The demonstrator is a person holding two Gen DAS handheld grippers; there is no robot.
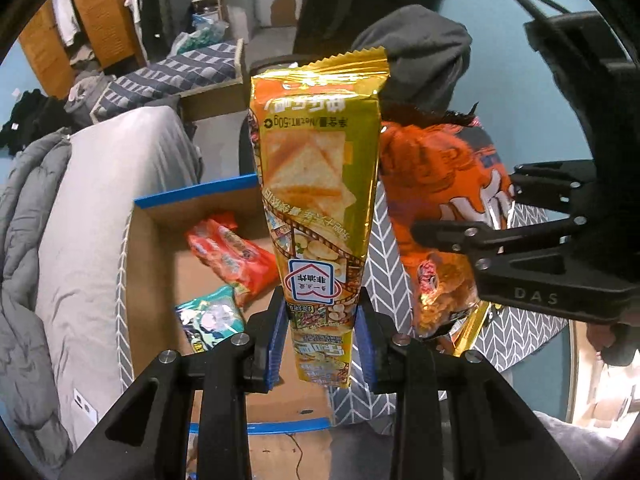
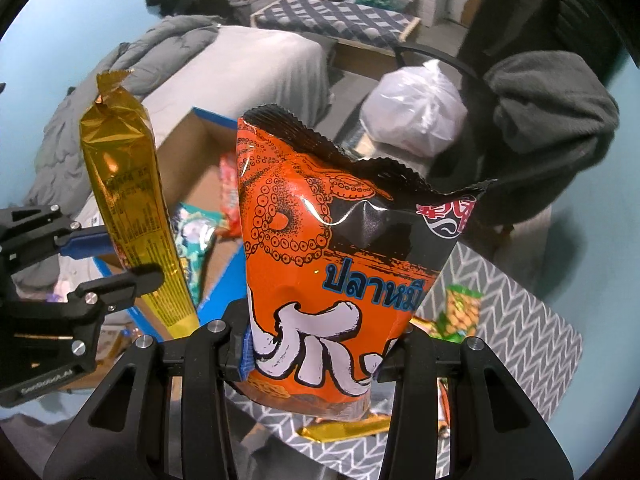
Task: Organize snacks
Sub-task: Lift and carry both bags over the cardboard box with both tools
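Your left gripper [image 1: 320, 344] is clamped on the lower end of a gold pack [image 1: 320, 184], its blue pads [image 1: 276, 344] pressing both sides; the pack stands up and away from the camera, its print upside down. Your right gripper [image 2: 316, 356] is clamped on an orange bag [image 2: 344, 264] with an octopus drawing, gripped near its bottom, its crimped black top edge farthest from you.

From the left wrist, the orange bag sits just right of the gold pack, with the right gripper's black fingers [image 1: 452, 236] across it. From the right wrist, the gold pack rises at the left, between the left gripper's fingers.

Below both lies a grey chevron cloth [image 2: 500, 292] with a green snack pack [image 2: 460, 312] and a gold wrapper [image 2: 348, 430] on it. Beside the cloth, farther out, an open cardboard box [image 1: 160, 240] with blue tape on its rim holds a red pack [image 1: 236, 256] and a teal pack [image 1: 212, 316], lying side by side.

Beyond the box is a bed [image 1: 100, 220] with a grey quilt, and a chair draped in grey cloth [image 2: 552, 120].
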